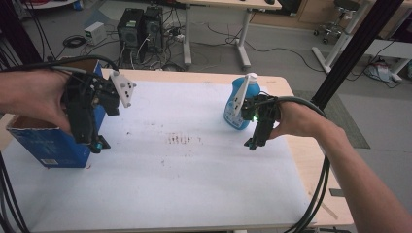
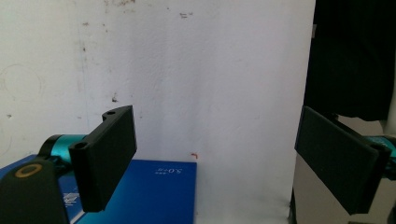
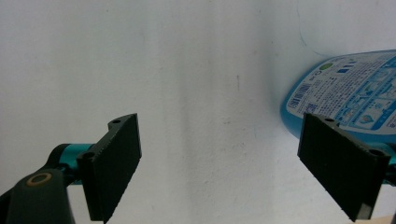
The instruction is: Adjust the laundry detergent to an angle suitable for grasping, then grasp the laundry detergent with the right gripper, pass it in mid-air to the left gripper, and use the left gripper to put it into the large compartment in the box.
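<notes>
- The left gripper [image 1: 97, 143] hangs at the near right corner of a blue cardboard box [image 1: 46, 143], its tips pointing down at the white table cover [image 1: 194, 184].
- Its jaws stand wide apart with nothing between them; in the left gripper view there is only bare cover in the gap [image 2: 215, 154].
- In that same view the blue box [image 2: 159, 191] lies just below and beside the near jaw, its printed face turned up towards the camera, not touched by either pad as far as I can see.
- The right gripper [image 1: 252, 142] is held well apart from the left one, also tilted downward over the cover, just in front of a blue spray bottle [image 1: 239, 104].
- Its jaws are spread wide too and grip nothing; the gap in the right gripper view [image 3: 219, 158] shows plain white cover.
- The spray bottle [image 3: 345, 93] sits just past the far jaw in that view, label facing the camera, close to the pad but outside the gap.
- Between the two grippers, the cover carries a patch of dark smudges [image 1: 183, 140].
</notes>
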`<state>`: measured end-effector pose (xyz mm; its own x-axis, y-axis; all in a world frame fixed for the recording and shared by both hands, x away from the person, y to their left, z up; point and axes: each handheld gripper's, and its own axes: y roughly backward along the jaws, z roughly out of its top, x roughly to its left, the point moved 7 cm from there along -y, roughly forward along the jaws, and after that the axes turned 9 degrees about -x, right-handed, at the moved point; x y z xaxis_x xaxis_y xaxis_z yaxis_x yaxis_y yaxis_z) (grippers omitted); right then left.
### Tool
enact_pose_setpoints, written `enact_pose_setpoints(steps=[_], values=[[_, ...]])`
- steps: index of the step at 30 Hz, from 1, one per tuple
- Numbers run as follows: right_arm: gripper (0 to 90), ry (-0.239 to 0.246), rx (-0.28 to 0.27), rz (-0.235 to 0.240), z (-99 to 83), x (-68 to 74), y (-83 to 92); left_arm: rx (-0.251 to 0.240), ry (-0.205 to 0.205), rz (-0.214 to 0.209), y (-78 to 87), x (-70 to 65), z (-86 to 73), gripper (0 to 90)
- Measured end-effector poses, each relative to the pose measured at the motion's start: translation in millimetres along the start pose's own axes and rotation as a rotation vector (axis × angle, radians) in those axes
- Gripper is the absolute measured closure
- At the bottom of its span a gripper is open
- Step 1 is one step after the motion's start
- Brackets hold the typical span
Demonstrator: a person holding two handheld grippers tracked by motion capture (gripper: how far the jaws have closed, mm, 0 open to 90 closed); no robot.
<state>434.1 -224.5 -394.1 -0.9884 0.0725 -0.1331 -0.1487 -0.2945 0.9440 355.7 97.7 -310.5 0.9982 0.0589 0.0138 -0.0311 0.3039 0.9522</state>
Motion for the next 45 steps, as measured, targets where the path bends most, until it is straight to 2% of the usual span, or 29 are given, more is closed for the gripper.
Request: enact_pose_setpoints(steps=[5,11,12,13,14,15,16,17,18,19,23,25,26,30,31,32,34,36,37,38,39,43,45], values=[[12.8,-0.018,-0.016,-0.004,-1.0,-0.8,0.2,-0.010,0.003,0.000,1.2,1.6,0.5,12.8],[12.9,-0.100,-0.063,-0.030,-18.2,2.3,6.2,-0.009,0.010,-0.006,0.1,3.8,0.8,12.8],[12.9,-0.100,-0.063,-0.030,-18.2,2.3,6.2,-0.008,0.009,-0.004,-0.2,4.5,1.0,12.8],[12.9,-0.146,-0.084,-0.030,-24.9,2.7,7.6,-0.011,0.011,-0.006,-0.6,5.2,1.9,12.8],[12.9,-0.146,-0.084,-0.030,-24.9,2.7,7.6,-0.011,0.011,-0.006,-0.6,5.2,1.9,12.8],[12.9,-0.170,-0.092,-0.042,-28.4,1.9,8.6,-0.013,0.007,-0.007,-0.5,5.8,2.5,12.8],[12.9,-0.226,-0.109,-0.061,-35.9,-1.2,9.8,-0.019,0.008,-0.006,-0.6,6.0,3.6,12.8],[12.9,-0.258,-0.127,-0.069,-39.5,-3.7,10.2,-0.023,0.005,-0.006,-0.9,6.0,4.0,12.8],[12.9,-0.258,-0.127,-0.069,-39.5,-3.7,10.2,-0.023,0.005,-0.006,-0.9,6.0,4.0,12.8],[12.9,-0.336,-0.161,-0.087,-46.8,-8.6,10.7,-0.020,0.000,-0.005,-0.6,5.5,4.5,12.8],[12.8,-0.490,-0.271,-0.130,-53.5,-19.8,10.5,-0.031,-0.004,0.001,-0.1,4.5,5.6,12.8],[12.8,-0.490,-0.271,-0.130,-53.5,-19.8,10.5,-0.032,-0.003,0.003,0.7,4.0,5.9,12.8],[12.8,-0.568,-0.329,-0.188,-55.0,-29.6,7.5,-0.041,-0.003,0.009,1.6,3.3,6.2,12.8],[12.8,-0.648,-0.388,-0.271,-55.3,-43.8,2.3,-0.040,-0.006,0.014,3.0,1.3,5.5,12.8],[12.8,-0.648,-0.388,-0.271,-55.3,-43.8,2.3,-0.040,-0.006,0.014,3.0,1.3,5.5,12.8],[12.8,-0.673,-0.421,-0.299,-53.4,-49.5,0.2,-0.037,-0.010,0.016,3.8,1.2,5.0,12.8],[12.8,-0.688,-0.456,-0.323,-51.1,-55.4,-1.1,-0.039,-0.009,0.012,4.0,0.8,4.9,12.8],[12.8,-0.688,-0.456,-0.323,-51.1,-55.4,-1.1,-0.043,-0.006,0.009,4.2,0.5,4.6,12.8],[12.8,-0.707,-0.498,-0.357,-47.5,-63.4,-2.1,-0.044,0.000,0.011,3.8,1.4,2.5,12.8],[12.8,-0.707,-0.498,-0.357,-47.5,-63.4,-2.1,-0.044,0.000,0.011,3.8,1.4,2.5,12.8],[12.8,-0.722,-0.521,-0.351,-45.2,-66.4,-4.6,-0.045,0.003,0.010,3.4,1.5,2.0,12.8],[12.8,-0.735,-0.527,-0.354,-43.0,-71.6,-11.2,-0.047,0.005,0.010,2.6,1.9,0.2,12.8],[12.9,-0.741,-0.523,-0.374,-43.4,-74.9,-14.2,-0.043,0.004,0.007,2.9,1.9,-0.5,12.8]])
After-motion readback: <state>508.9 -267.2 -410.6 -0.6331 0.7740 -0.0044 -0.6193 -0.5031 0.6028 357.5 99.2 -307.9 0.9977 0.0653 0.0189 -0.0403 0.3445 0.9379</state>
